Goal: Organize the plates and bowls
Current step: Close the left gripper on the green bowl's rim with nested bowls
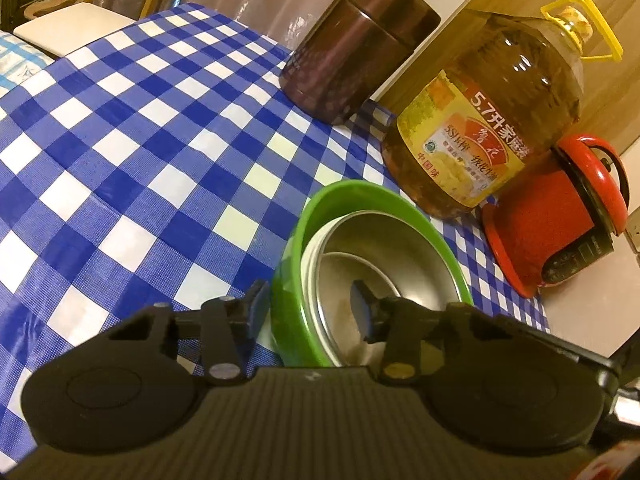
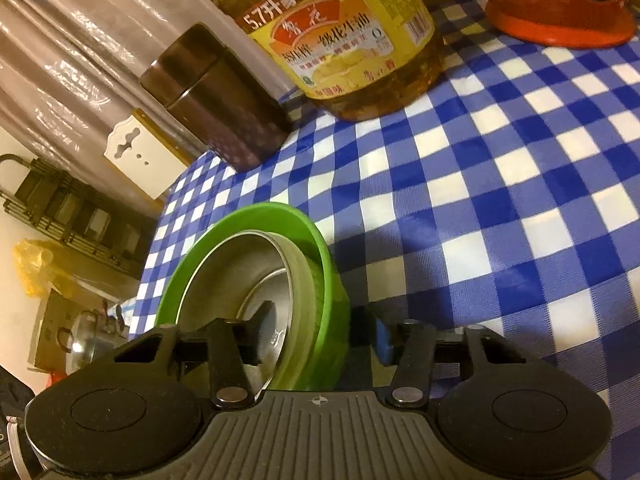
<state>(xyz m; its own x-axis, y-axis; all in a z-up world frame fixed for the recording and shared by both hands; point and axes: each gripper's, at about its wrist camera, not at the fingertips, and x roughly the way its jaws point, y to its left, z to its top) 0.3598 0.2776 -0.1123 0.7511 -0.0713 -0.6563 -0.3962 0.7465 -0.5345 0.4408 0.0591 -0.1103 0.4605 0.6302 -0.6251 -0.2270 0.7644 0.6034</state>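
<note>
A green bowl [image 1: 290,248] [image 2: 334,280] stands on the blue-checked tablecloth [image 1: 120,152] [image 2: 500,200]. Nested in it are a pale bowl [image 1: 307,268] [image 2: 306,276] and a steel bowl [image 1: 404,248] [image 2: 224,272], with a smaller steel one [image 1: 360,270] inside. My left gripper [image 1: 308,306] straddles the near wall of the stack, one finger outside the green bowl and the other inside the steel bowl. My right gripper [image 2: 322,328] straddles the stack's wall from the other side in the same way. On both, the pads stand a little apart from the walls.
Behind the bowls stand a large oil bottle [image 1: 480,128] [image 2: 340,40], a dark brown canister [image 1: 352,48] [image 2: 224,108] and a red cooker [image 1: 560,216] [image 2: 560,4]. A chair [image 1: 72,28] is past the table's far end. Clutter lies beyond the table's edge [image 2: 80,280].
</note>
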